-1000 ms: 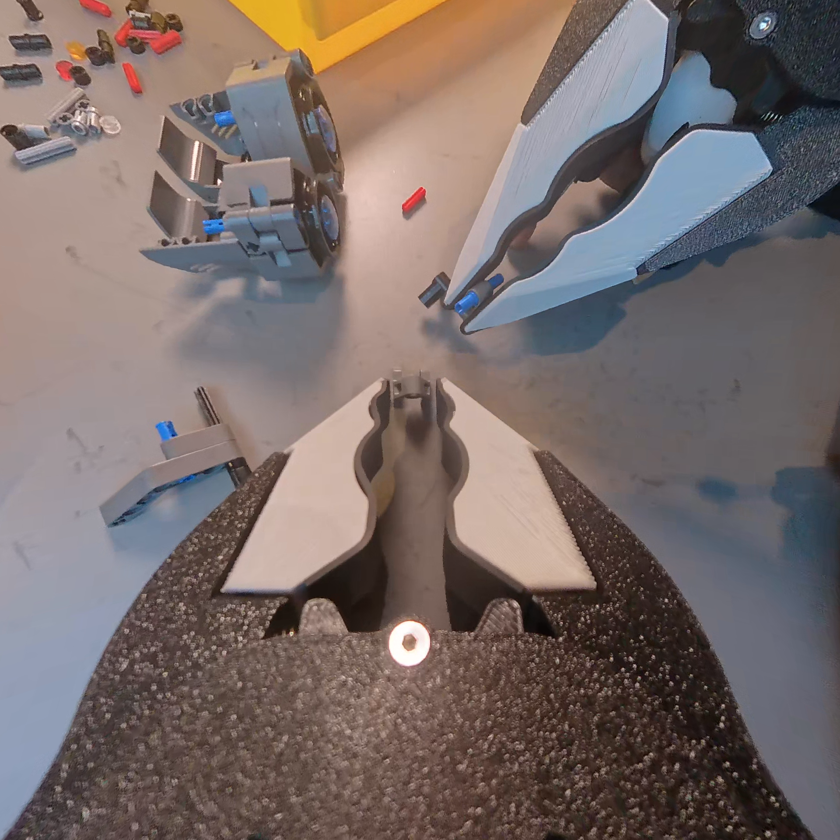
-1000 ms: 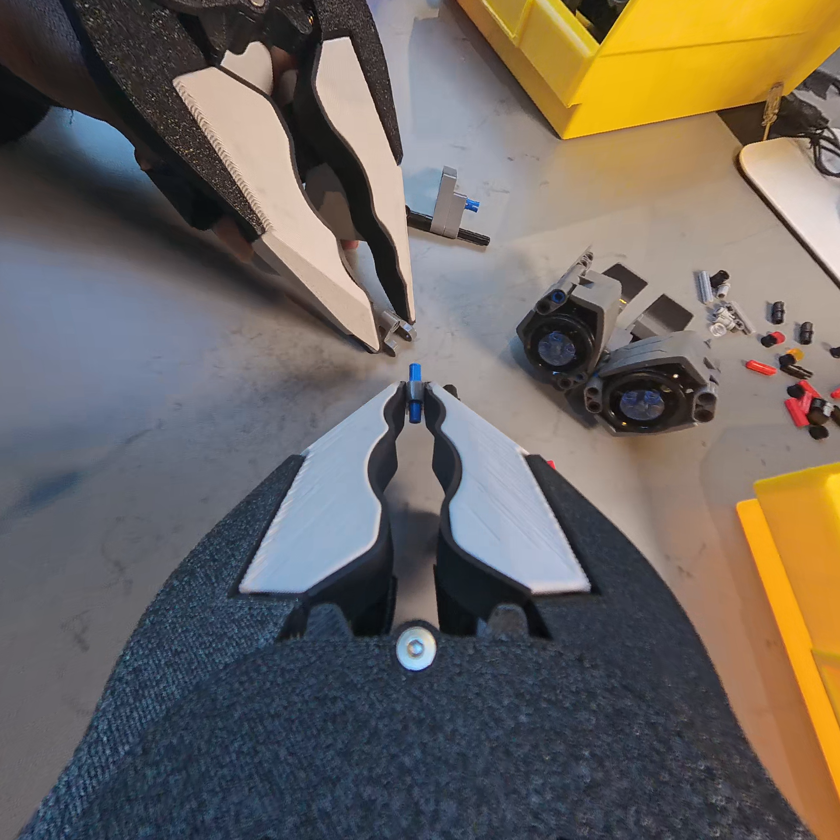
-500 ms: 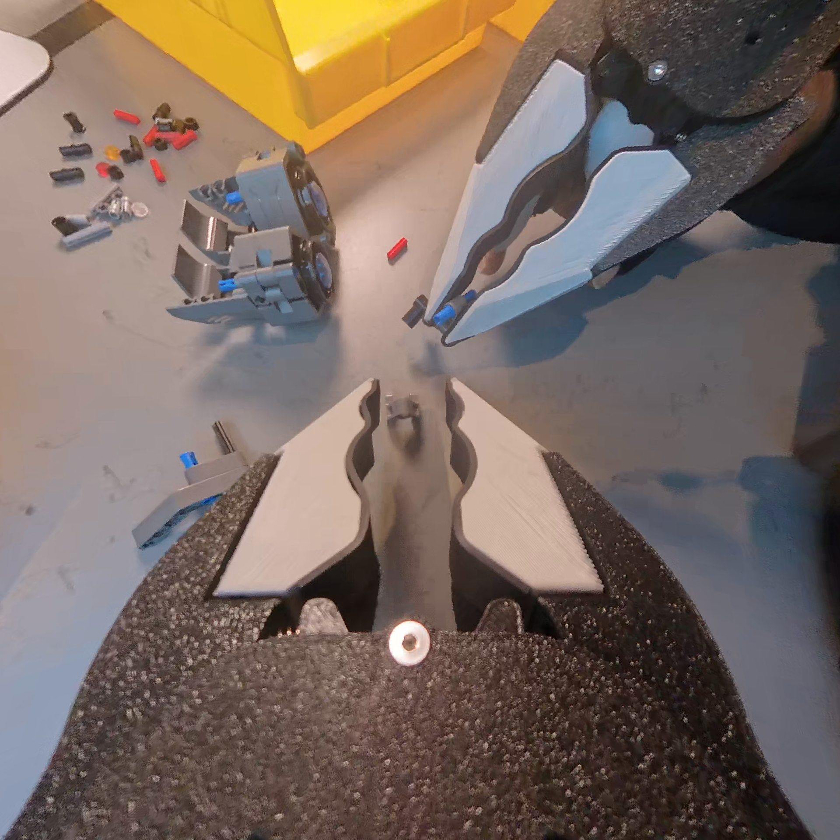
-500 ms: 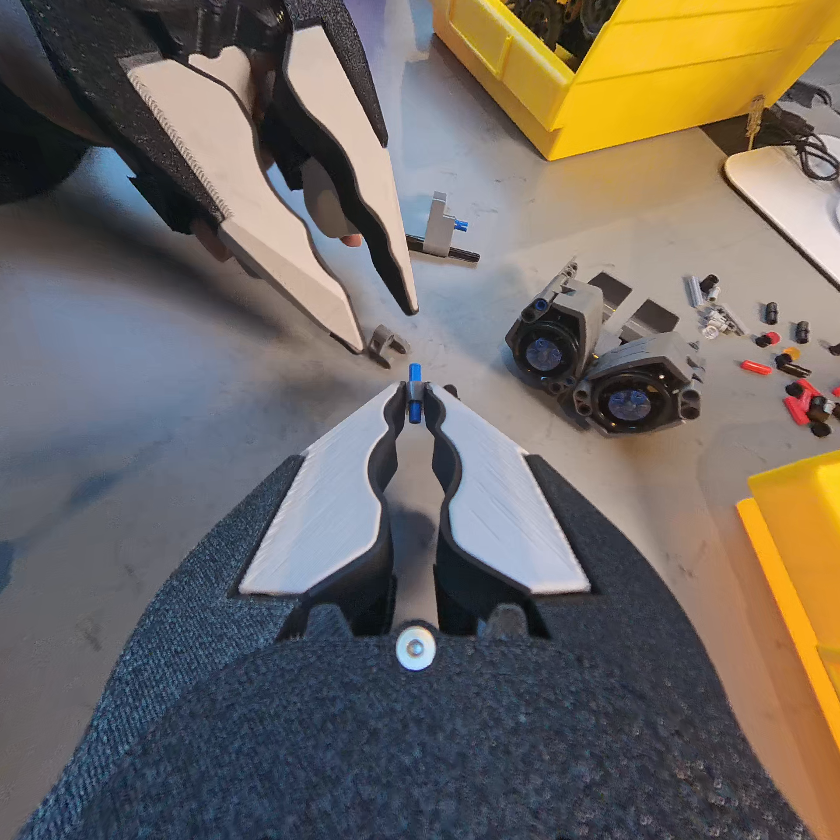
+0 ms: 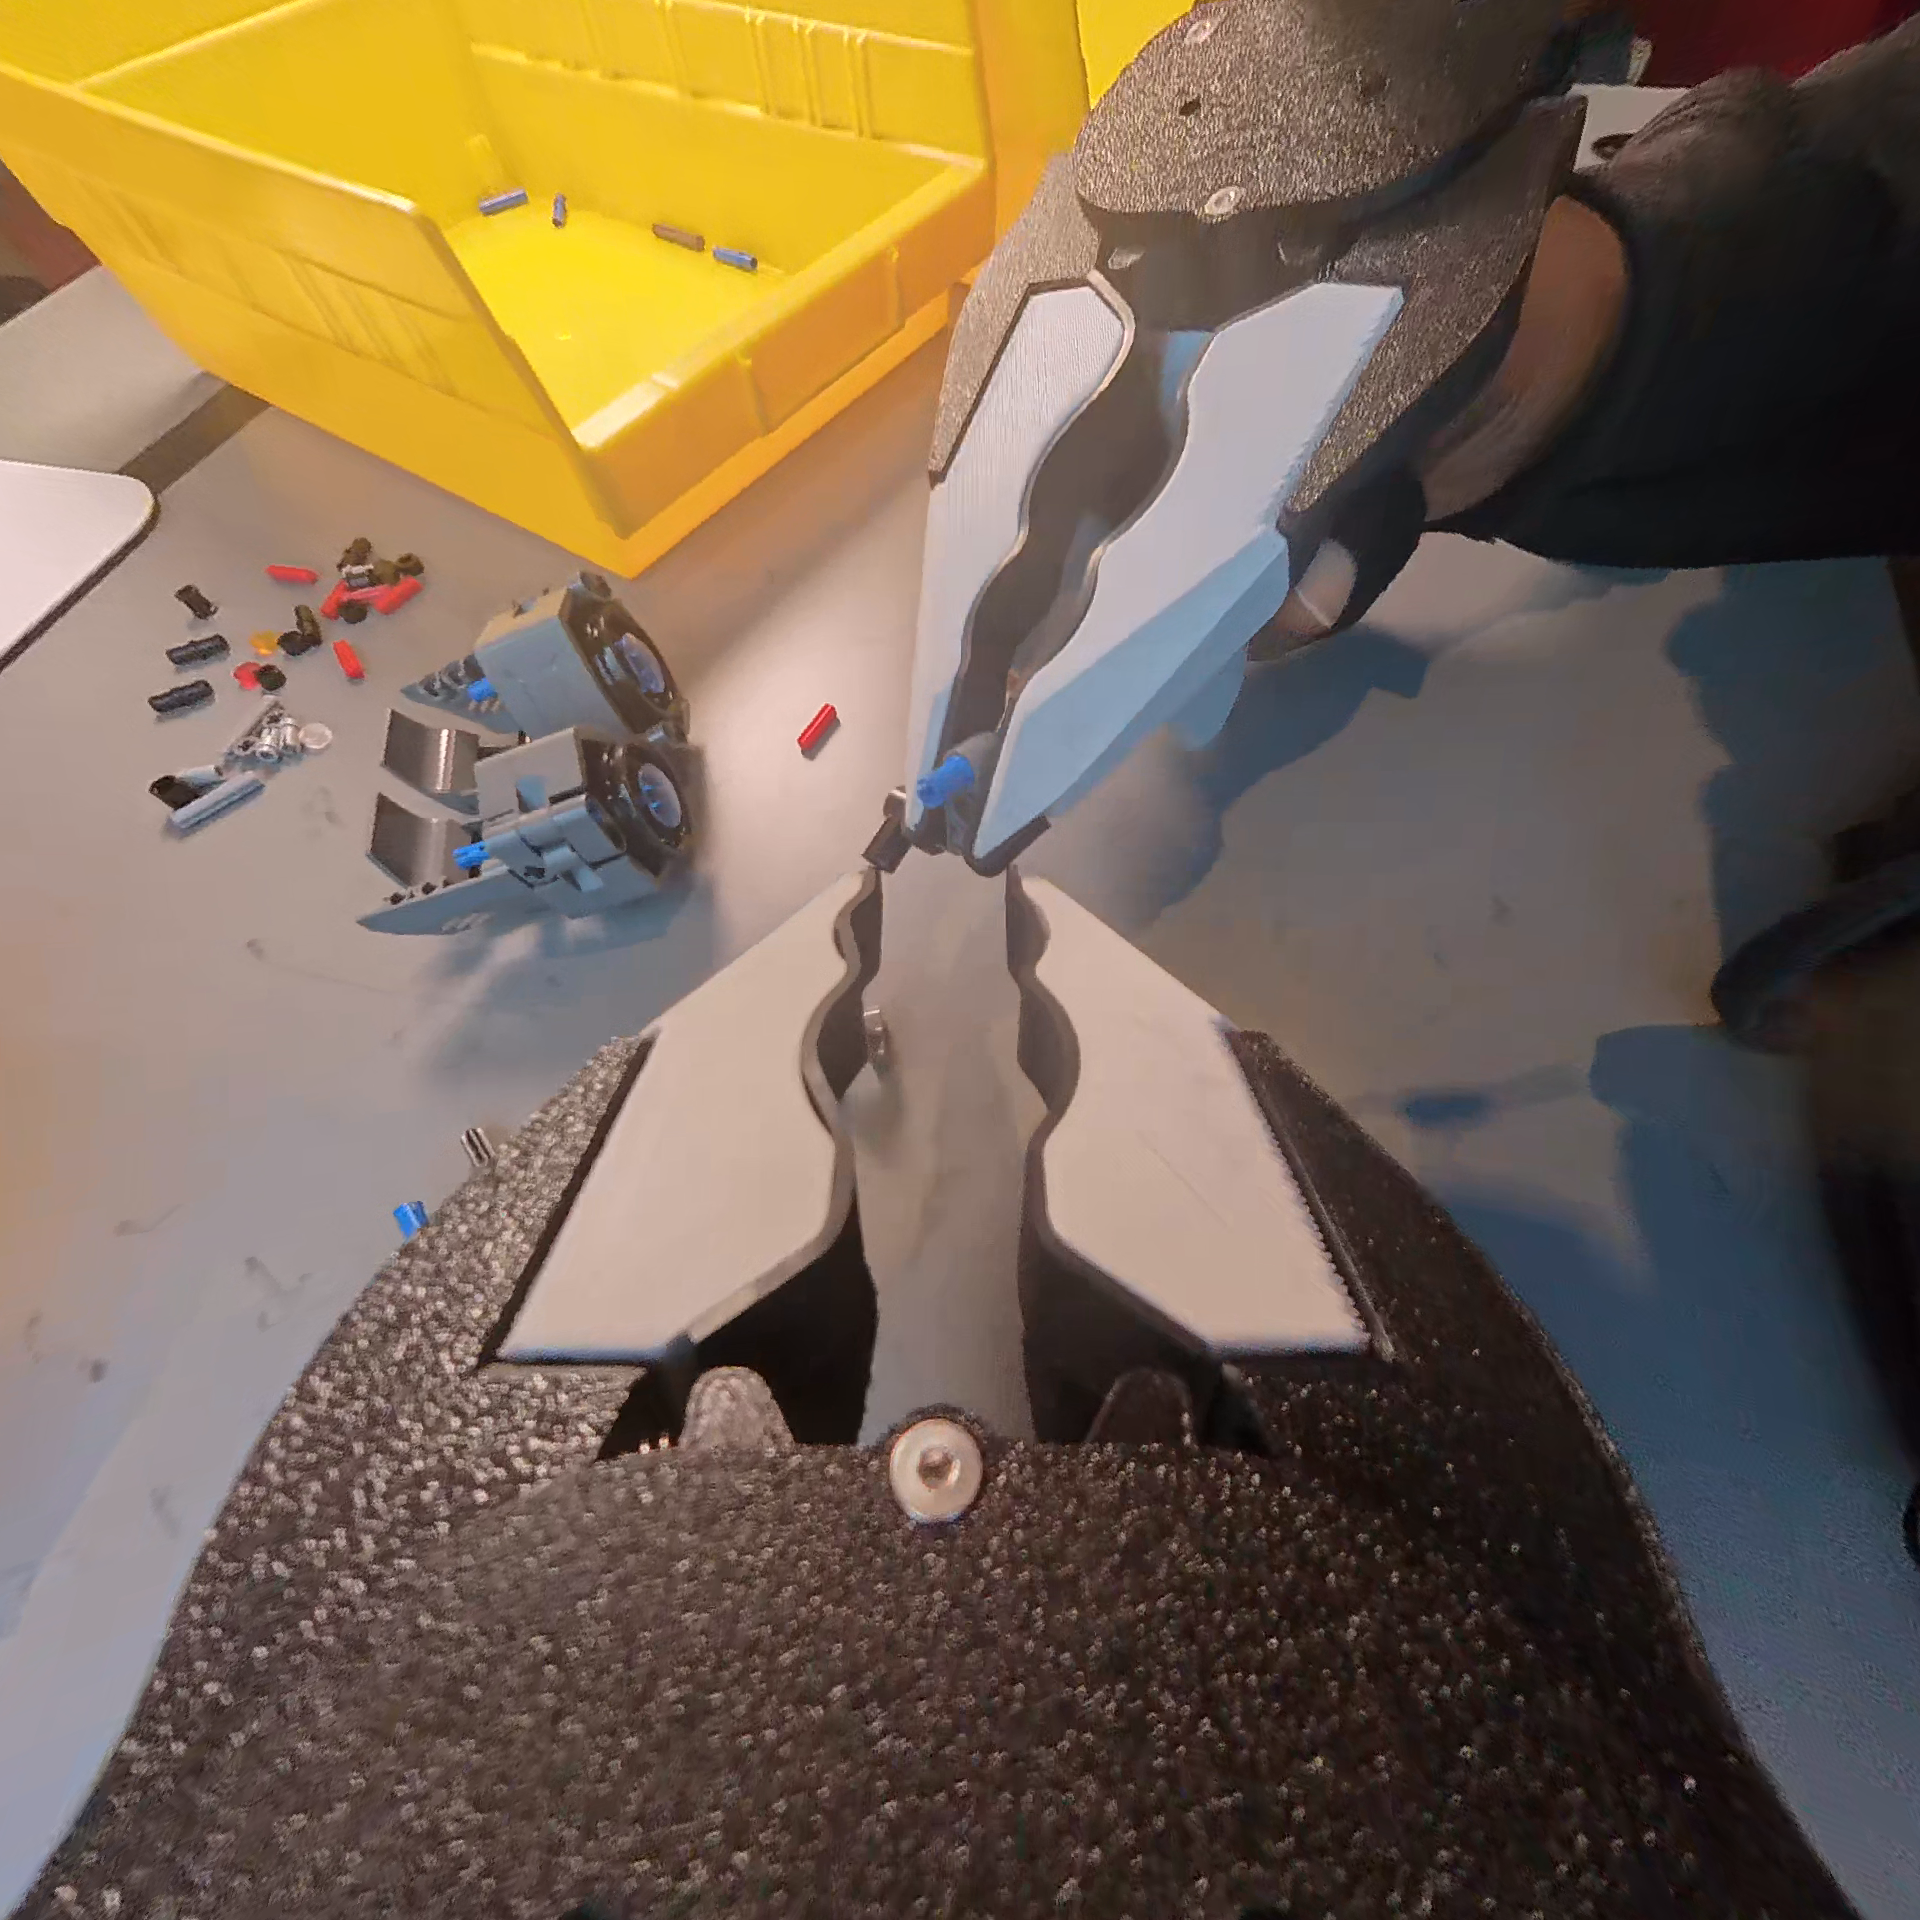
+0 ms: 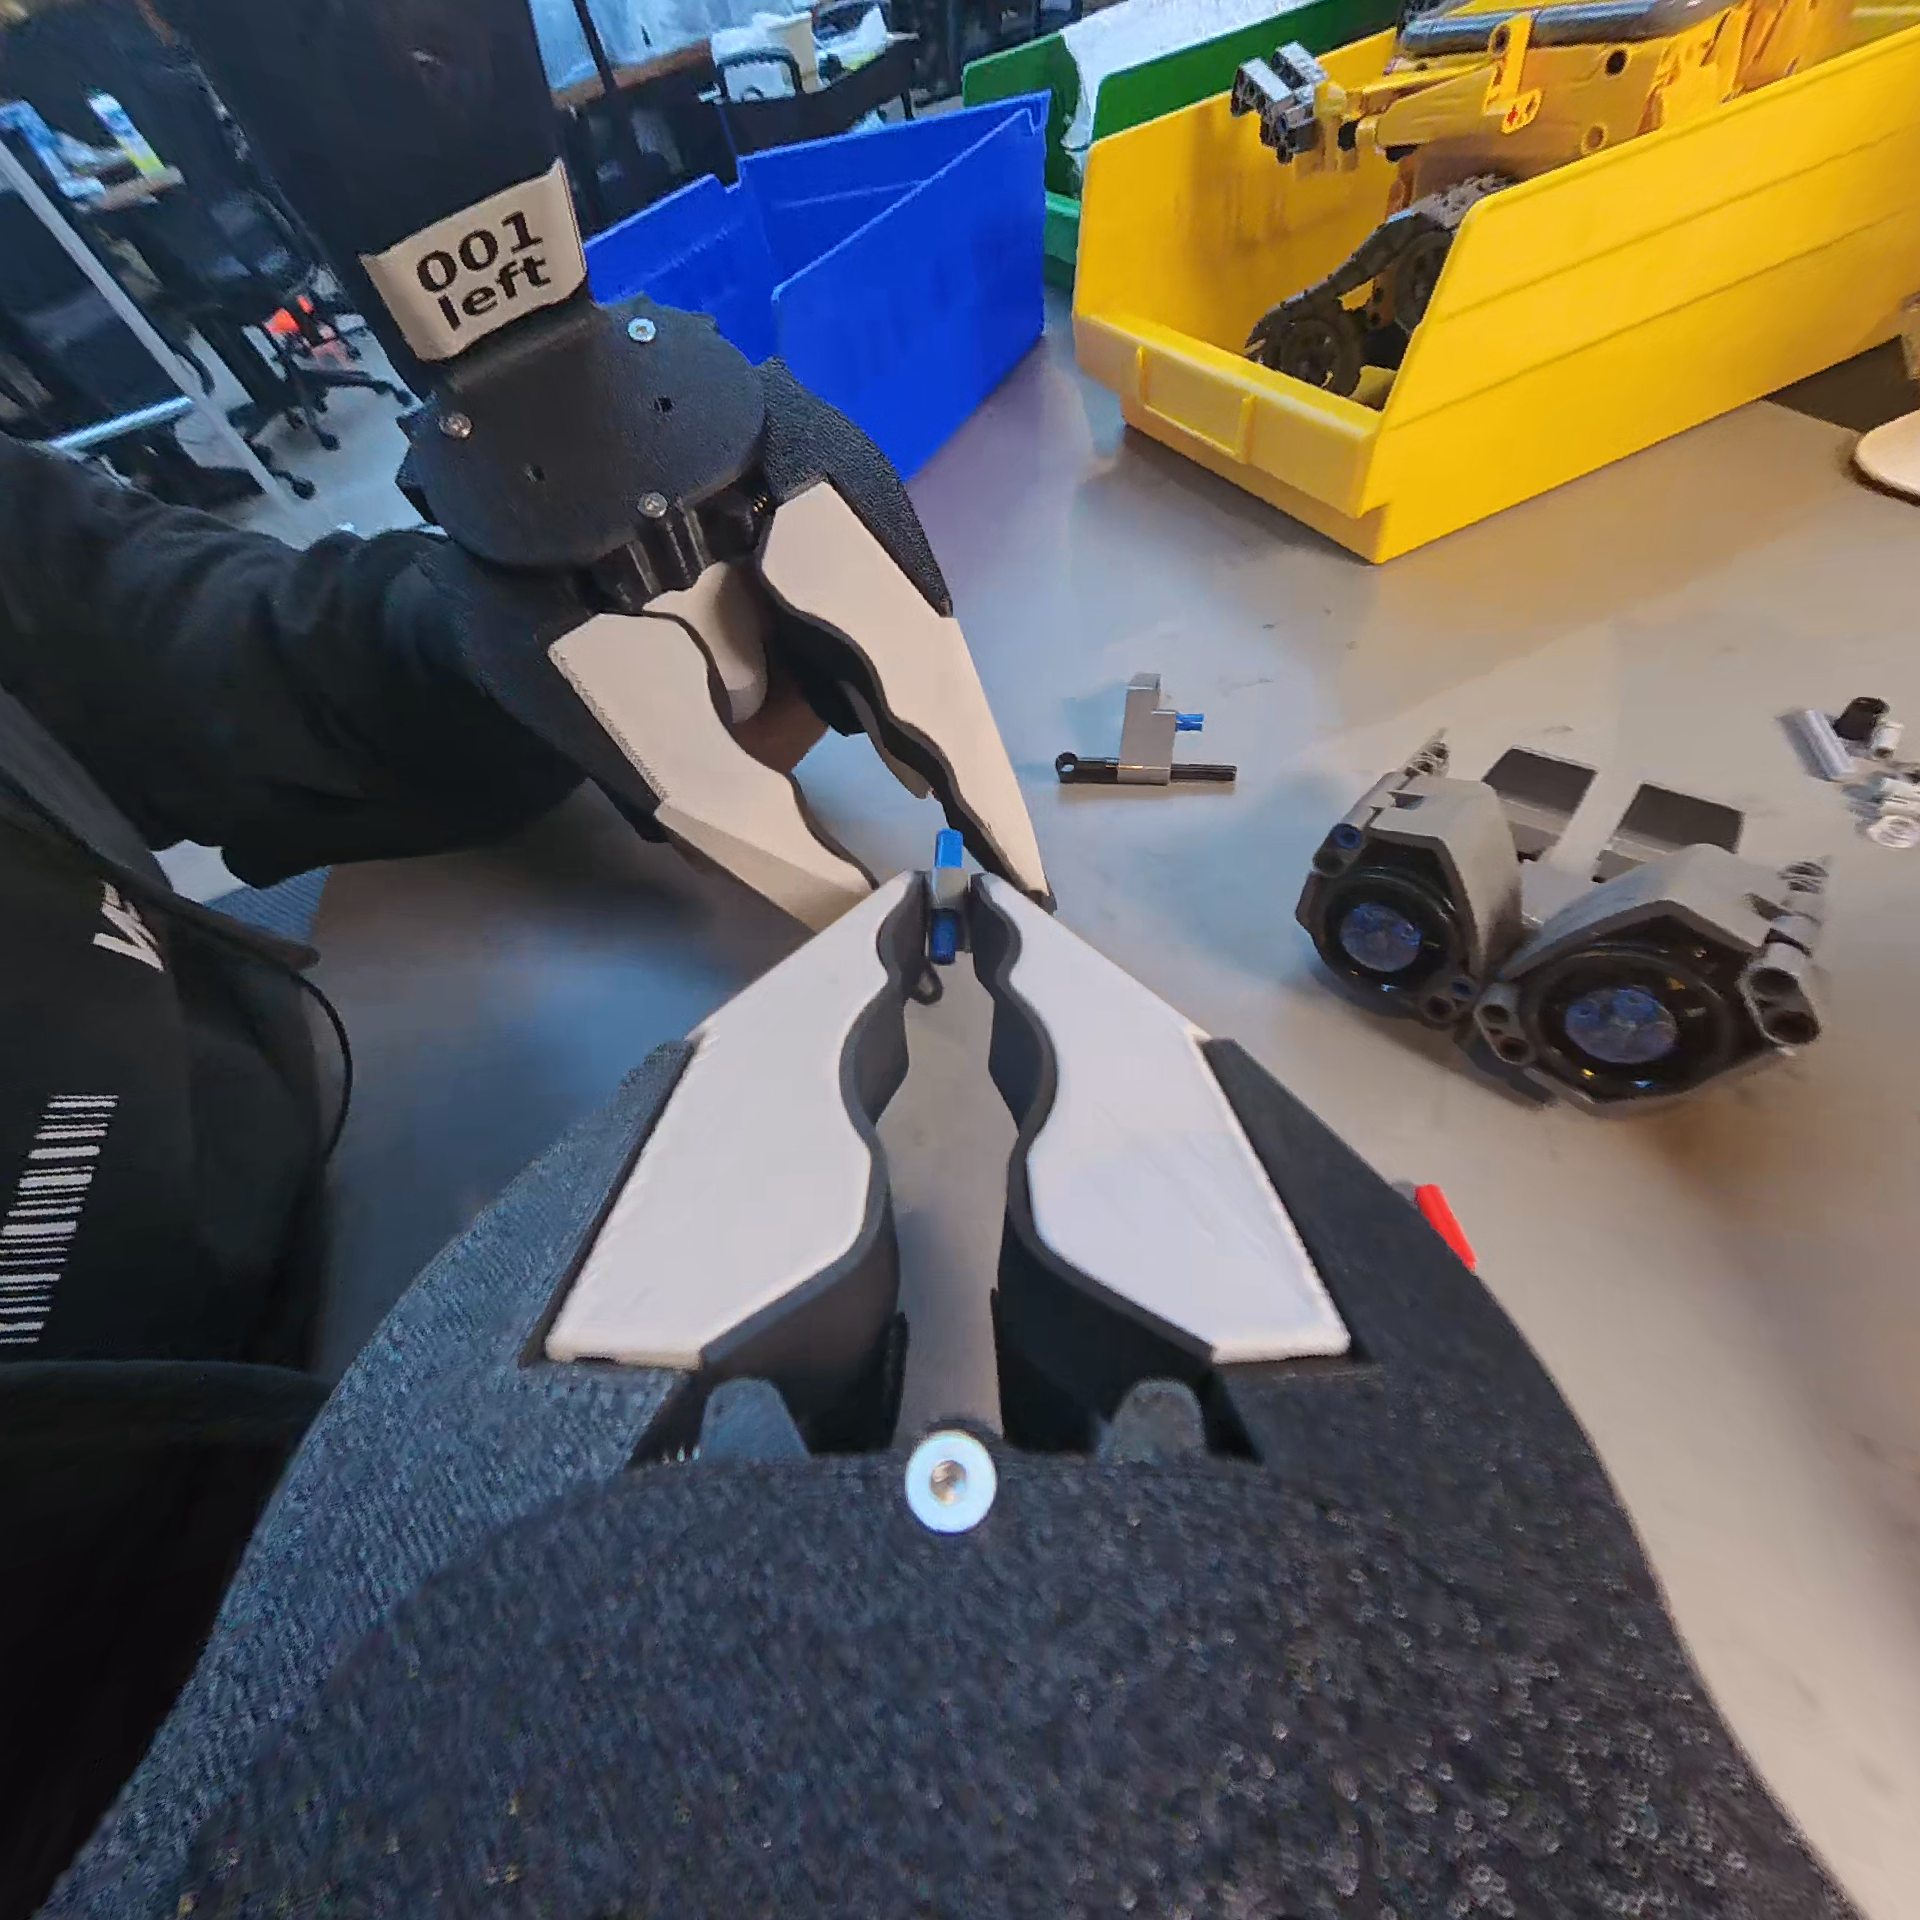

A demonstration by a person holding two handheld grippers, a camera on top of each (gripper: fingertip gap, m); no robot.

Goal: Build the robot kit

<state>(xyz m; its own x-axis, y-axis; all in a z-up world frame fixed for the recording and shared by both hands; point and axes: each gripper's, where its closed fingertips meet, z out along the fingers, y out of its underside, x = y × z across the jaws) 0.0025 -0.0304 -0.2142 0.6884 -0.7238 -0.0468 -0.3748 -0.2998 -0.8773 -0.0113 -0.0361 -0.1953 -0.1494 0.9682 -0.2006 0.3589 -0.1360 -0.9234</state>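
Right wrist view: right tool [image 6: 948,896] is clamped on a blue pin [image 6: 945,912] above the surface [image 6: 1455,665]. Left tool [image 5: 940,883] stands parted and empty, tips near the pin; nothing is joined yet.

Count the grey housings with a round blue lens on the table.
2, touching each other on the table: one housing nearer the grey bracket, the other housing nearer the loose small parts. Others may be hidden.

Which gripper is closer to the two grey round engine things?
Right. The right gripper sits just beside the two grey engine pieces; the left gripper reaches in from the far side, its fingers meeting the right one's.
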